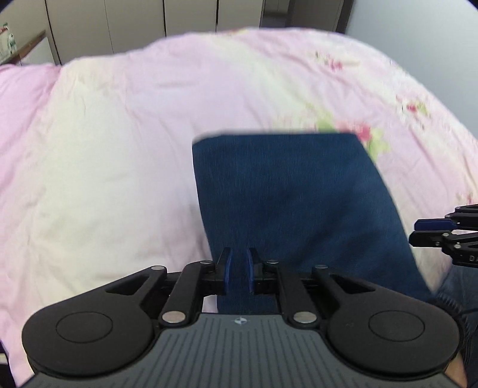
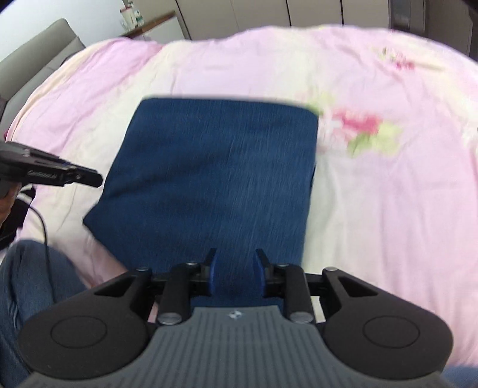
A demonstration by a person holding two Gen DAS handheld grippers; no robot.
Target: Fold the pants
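Observation:
The blue pants (image 1: 298, 203) lie folded into a flat rectangle on a pink and cream floral bedspread (image 1: 119, 149); they also show in the right wrist view (image 2: 221, 179). My left gripper (image 1: 238, 271) hovers over the near left part of the pants, its blue pads a small gap apart and nothing between them. My right gripper (image 2: 236, 274) is open and empty over the near edge of the pants. It also shows from the side in the left wrist view (image 1: 418, 231), at the pants' right edge. The left gripper shows in the right wrist view (image 2: 98, 179), at the pants' left edge.
The bedspread (image 2: 373, 209) covers the whole bed around the pants. Wardrobe doors (image 1: 134, 24) stand behind the bed. A grey headboard (image 2: 35, 50) is at the far left. The person's jeans-clad leg (image 2: 27, 286) is at the near left.

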